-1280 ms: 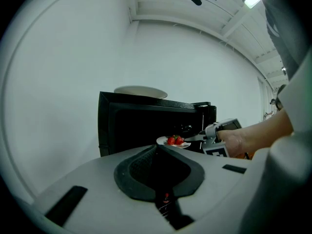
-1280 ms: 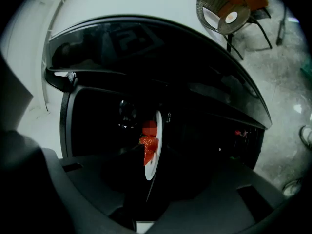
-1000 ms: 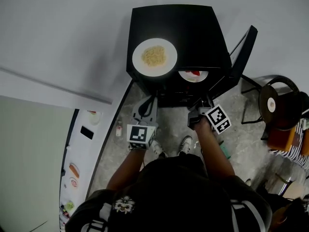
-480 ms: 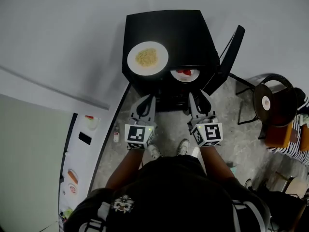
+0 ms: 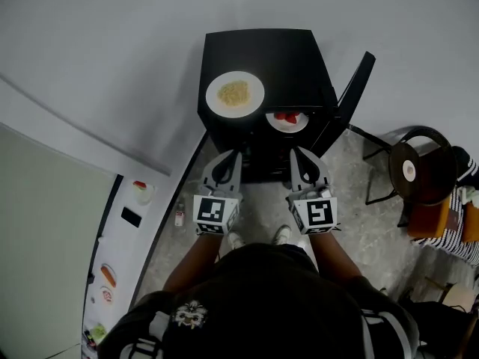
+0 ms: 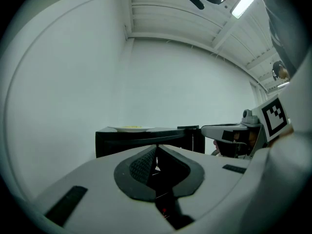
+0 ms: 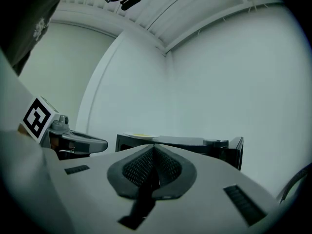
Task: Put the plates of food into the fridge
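1. My left gripper (image 5: 227, 155) is nearest: fingers pressed together, holding nothing.
2. My right gripper (image 5: 303, 155) is beside it, fingers closing fully together, also empty.
3. I see a small white plate of red food (image 5: 287, 120) inside the open black fridge (image 5: 288, 58).
4. A round white plate of yellow noodles (image 5: 235, 93) rests on the fridge's top.

White walls (image 5: 112, 51); grey floor (image 5: 374, 226); black chair (image 5: 423, 176) at right.

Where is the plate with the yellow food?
In the head view, the plate of yellow food sits on top of the black fridge, near its front left, just left of the smaller plate with red food.
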